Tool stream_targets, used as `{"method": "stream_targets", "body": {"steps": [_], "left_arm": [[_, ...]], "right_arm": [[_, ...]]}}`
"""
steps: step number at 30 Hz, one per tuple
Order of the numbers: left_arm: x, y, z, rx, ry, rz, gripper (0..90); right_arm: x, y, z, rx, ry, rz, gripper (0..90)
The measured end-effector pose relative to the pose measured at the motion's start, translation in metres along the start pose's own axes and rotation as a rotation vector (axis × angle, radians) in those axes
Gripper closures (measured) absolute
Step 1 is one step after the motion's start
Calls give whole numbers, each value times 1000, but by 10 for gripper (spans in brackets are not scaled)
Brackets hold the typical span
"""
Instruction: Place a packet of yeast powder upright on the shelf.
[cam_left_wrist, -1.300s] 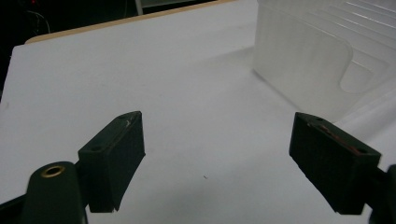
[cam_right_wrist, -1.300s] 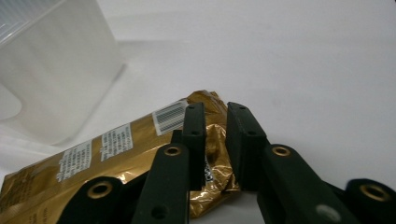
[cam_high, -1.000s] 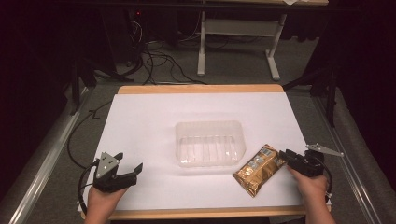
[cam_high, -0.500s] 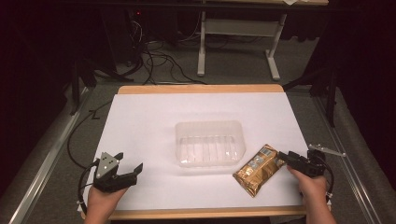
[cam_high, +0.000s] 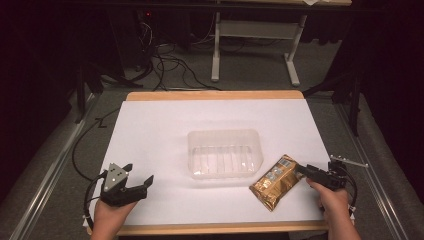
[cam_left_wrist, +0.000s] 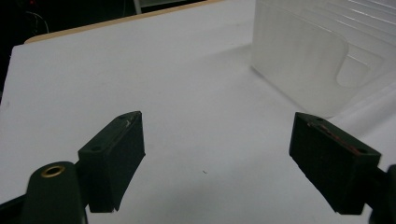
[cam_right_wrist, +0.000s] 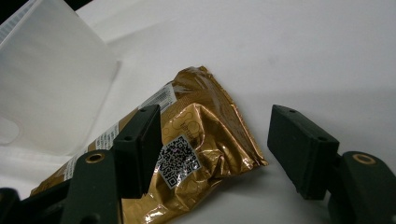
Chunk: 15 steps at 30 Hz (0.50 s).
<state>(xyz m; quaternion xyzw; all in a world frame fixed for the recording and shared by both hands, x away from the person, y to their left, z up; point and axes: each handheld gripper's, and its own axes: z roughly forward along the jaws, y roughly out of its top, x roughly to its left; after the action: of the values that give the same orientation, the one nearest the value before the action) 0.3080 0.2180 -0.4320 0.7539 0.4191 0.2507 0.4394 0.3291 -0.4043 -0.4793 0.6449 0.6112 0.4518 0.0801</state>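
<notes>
Now right claw (cam_right_wrist: 212, 149) had just been opening, jaws apart around gold packet (cam_right_wrist: 196, 154); packet unmoved; QR label, text unreadable; left claw (cam_left_wrist: 229, 163) apart.

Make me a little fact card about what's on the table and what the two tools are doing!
Table: white sheet on a wooden board
Middle: clear, empty rectangular plastic tray
Snack: shiny gold foil packet, lying flat on the sheet just right of the tray
Right tool: jaws have just been opening; packet's corner lies between them, pads not pressing it
Left tool: jaws wide open, nothing between them, near the sheet's front left
Likely next: the packet probably goes into the tray
</notes>
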Motion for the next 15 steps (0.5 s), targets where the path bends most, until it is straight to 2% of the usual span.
{"method": "stream_targets", "body": {"steps": [5, 6, 15], "left_arm": [[0, -1, 2, 5, -1, -5, 187], [-1, -1, 1, 9, -1, 0, 187], [-1, -1, 1, 9, -2, 2, 187]], "right_arm": [[-1, 0, 0, 0, 19, 24, 361], [-2, -1, 0, 1, 44, 43, 356], [-5, -2, 2, 6, 128, 102, 317]]}}
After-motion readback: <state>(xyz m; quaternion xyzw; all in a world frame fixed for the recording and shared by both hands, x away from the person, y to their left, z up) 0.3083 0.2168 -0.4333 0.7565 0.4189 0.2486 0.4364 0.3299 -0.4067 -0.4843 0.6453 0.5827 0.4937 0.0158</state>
